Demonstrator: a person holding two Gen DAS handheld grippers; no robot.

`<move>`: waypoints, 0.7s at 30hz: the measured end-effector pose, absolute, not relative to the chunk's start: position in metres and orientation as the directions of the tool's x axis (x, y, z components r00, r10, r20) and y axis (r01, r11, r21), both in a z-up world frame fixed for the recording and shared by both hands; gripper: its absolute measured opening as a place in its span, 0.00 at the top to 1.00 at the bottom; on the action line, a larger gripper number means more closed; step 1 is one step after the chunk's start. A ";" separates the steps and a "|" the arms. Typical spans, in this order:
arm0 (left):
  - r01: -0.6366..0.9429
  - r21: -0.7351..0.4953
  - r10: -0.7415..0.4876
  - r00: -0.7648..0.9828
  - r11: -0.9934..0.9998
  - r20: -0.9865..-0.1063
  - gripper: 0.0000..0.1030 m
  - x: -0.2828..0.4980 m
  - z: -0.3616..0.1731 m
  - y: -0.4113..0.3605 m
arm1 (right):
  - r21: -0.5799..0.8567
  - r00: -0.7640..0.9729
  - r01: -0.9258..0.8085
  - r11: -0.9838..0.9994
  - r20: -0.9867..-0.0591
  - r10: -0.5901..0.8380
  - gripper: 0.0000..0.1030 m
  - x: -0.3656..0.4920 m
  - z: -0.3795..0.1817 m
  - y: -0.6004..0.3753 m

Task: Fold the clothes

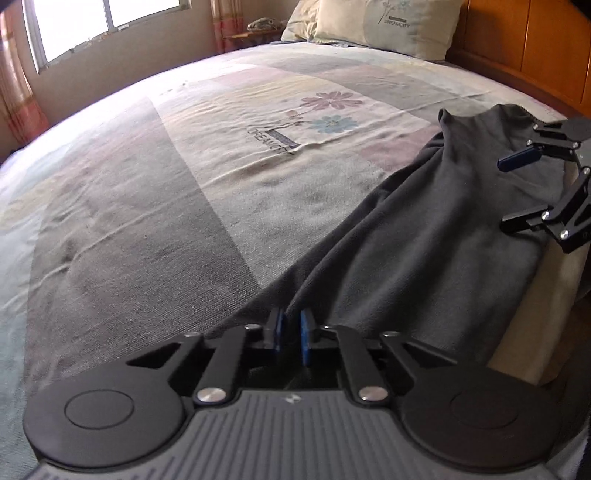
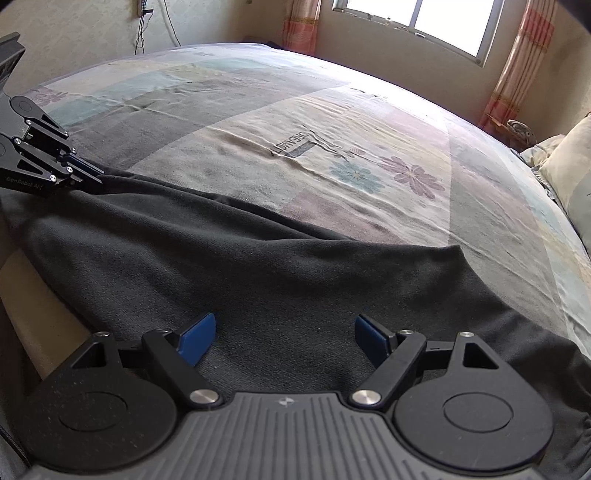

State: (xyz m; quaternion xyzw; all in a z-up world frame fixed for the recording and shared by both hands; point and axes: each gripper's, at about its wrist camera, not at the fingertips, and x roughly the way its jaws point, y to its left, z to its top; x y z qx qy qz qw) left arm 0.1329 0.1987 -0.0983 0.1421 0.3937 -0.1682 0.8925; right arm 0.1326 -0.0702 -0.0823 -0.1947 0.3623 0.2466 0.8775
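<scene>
Lying on the bed (image 1: 184, 184), the dark cloth (image 1: 424, 229) seems pinched by the closed left claw (image 1: 291, 328) (edge blurry); the right claw (image 2: 284, 336) hangs wide open, empty.

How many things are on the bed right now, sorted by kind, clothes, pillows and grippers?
Dark grey garment: 1
Pillows: 2
Grippers: 2, the left gripper shut on the garment's edge, the right gripper open over it
Total: 5
</scene>
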 end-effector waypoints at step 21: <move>0.080 -0.036 -0.082 0.695 0.996 -0.714 0.99 0.143 -0.093 0.253 | -0.095 0.624 -0.570 0.816 -0.696 0.355 0.08 0.176 -0.062 -0.074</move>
